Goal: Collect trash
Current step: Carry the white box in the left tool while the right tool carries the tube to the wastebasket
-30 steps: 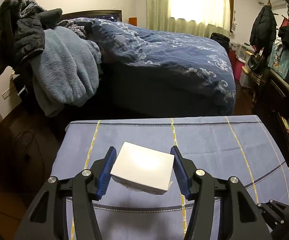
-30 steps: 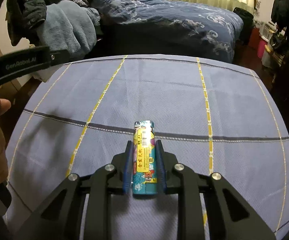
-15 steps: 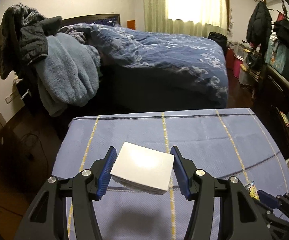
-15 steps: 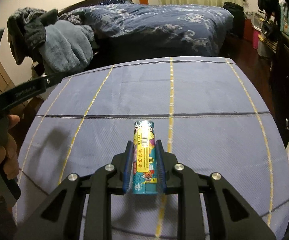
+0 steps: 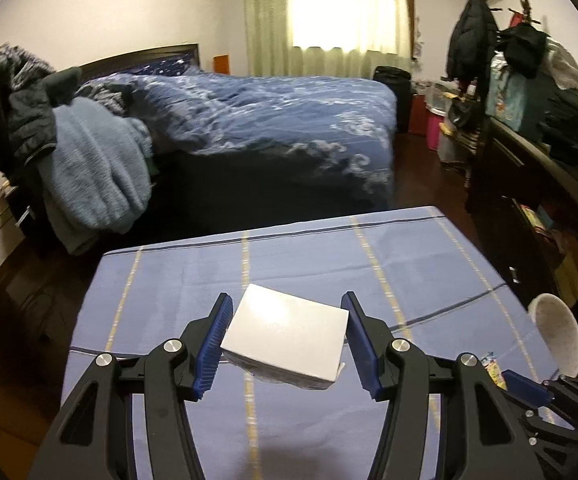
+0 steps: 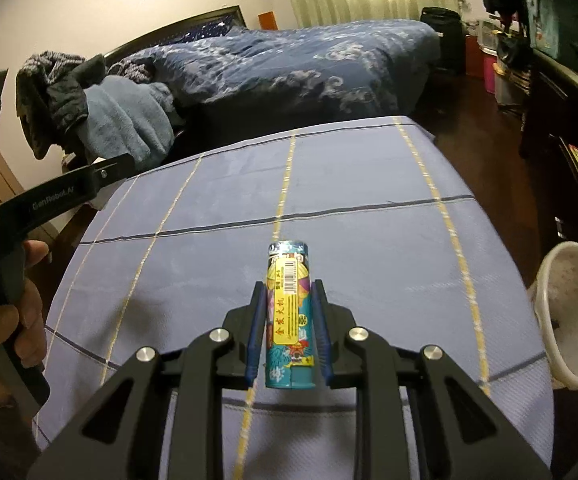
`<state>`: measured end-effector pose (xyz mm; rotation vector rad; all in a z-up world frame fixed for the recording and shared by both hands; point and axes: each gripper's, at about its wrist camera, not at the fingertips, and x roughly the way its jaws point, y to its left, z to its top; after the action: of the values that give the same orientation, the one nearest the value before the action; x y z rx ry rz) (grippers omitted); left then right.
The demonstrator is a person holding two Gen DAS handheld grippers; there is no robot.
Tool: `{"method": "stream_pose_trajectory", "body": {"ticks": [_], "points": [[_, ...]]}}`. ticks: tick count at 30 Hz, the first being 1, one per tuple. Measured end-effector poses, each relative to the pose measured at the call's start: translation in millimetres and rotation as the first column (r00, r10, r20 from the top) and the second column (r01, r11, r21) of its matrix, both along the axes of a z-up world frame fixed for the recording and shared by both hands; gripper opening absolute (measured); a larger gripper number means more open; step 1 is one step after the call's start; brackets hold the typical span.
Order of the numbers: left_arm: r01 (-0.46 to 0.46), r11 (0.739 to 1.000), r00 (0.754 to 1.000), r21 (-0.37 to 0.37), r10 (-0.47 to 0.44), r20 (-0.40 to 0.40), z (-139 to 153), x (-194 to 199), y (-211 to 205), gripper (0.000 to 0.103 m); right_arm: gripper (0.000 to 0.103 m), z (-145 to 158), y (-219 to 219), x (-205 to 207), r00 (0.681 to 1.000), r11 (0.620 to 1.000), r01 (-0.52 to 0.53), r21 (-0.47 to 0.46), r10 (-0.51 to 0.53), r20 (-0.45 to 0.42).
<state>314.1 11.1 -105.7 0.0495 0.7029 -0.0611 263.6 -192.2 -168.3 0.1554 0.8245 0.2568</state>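
My left gripper [image 5: 287, 336] is shut on a white box [image 5: 285, 338] and holds it above the blue checked tablecloth [image 5: 389, 264]. My right gripper [image 6: 289, 312] is shut on a teal and yellow printed can [image 6: 289, 312], lying along the fingers, above the same tablecloth [image 6: 369, 184]. The right gripper also shows at the lower right of the left wrist view [image 5: 529, 390]. A white bin [image 6: 569, 312] stands off the table's right edge; it also shows in the left wrist view [image 5: 557, 334].
A bed with a dark blue duvet [image 5: 273, 120] stands behind the table. A chair piled with clothes [image 5: 89, 160] is at the left. Dark shelves and hanging coats [image 5: 529, 100] line the right wall. The hand holding the left gripper [image 6: 29, 312] is at the left.
Both grippers have swung to the right with their loads, so the table has shifted left in view and the white bin has come into sight at the right.
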Motion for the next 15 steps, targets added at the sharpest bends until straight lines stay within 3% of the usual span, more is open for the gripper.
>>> {"method": "stream_pose_trajectory", "body": {"ticks": [8, 15], "points": [[0.126, 0.992, 0.992, -0.015, -0.126, 0.002, 7, -7, -67, 0.056, 0.024, 4, -54, -24, 0.995, 0.996, 0.090, 0.024, -0.090, 0.032], [0.279, 0.960, 0.960, -0.036, -0.280, -0.015, 4, -9, -155, 0.056, 0.024, 1, -125, -40, 0.976, 0.976, 0.211, 0.060, -0.213, 0.035]]}}
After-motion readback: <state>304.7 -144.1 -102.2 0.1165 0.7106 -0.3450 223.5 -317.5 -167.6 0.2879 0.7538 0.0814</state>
